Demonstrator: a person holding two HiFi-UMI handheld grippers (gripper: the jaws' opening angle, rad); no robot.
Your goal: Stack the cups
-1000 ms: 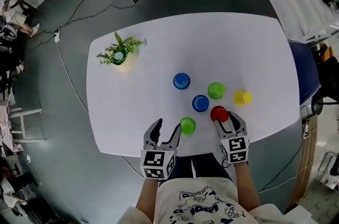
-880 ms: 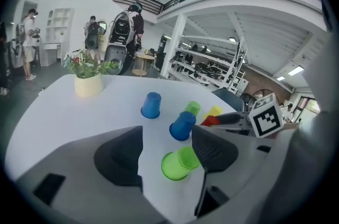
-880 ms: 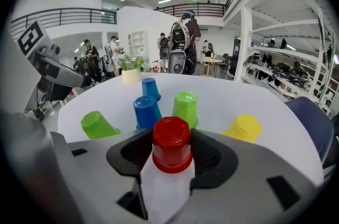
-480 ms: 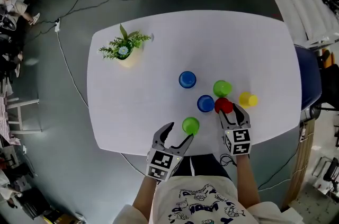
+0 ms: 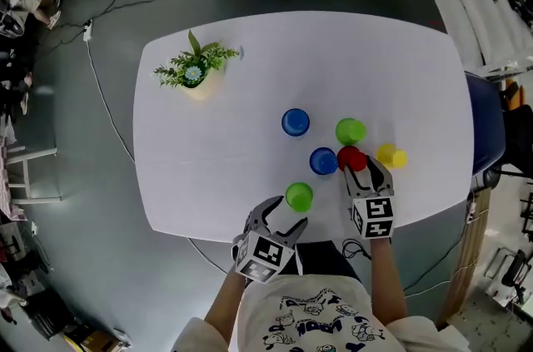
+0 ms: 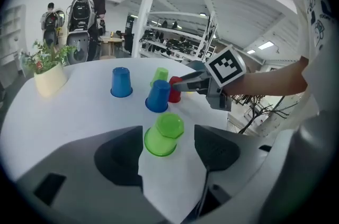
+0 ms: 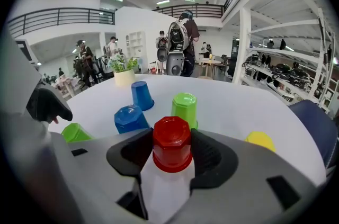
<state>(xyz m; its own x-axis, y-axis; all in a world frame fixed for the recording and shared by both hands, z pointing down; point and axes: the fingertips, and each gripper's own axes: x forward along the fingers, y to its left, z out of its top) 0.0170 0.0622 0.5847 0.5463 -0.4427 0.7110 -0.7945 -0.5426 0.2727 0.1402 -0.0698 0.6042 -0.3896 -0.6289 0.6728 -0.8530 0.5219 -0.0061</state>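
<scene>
Sunk lower, the left gripper (image 5: 285,217) frames the near lime-green plastic cup (image 5: 299,195), jaws just opened wider, not touching it; the right gripper (image 5: 363,172), clenched on the red plastic cup (image 5: 351,158), has carried it farther.
Gathering step: next, close on green. Only the right gripper view shows pads pressing red; the head view shows the blue plastic cup (image 5: 323,161) just left.

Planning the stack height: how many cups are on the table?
6. Far blue cup mid-table; near blue cup beside the red cup in the right gripper; far green cup behind it; yellow cup rightmost; near green cup by the left gripper. None looks hidden.
</scene>
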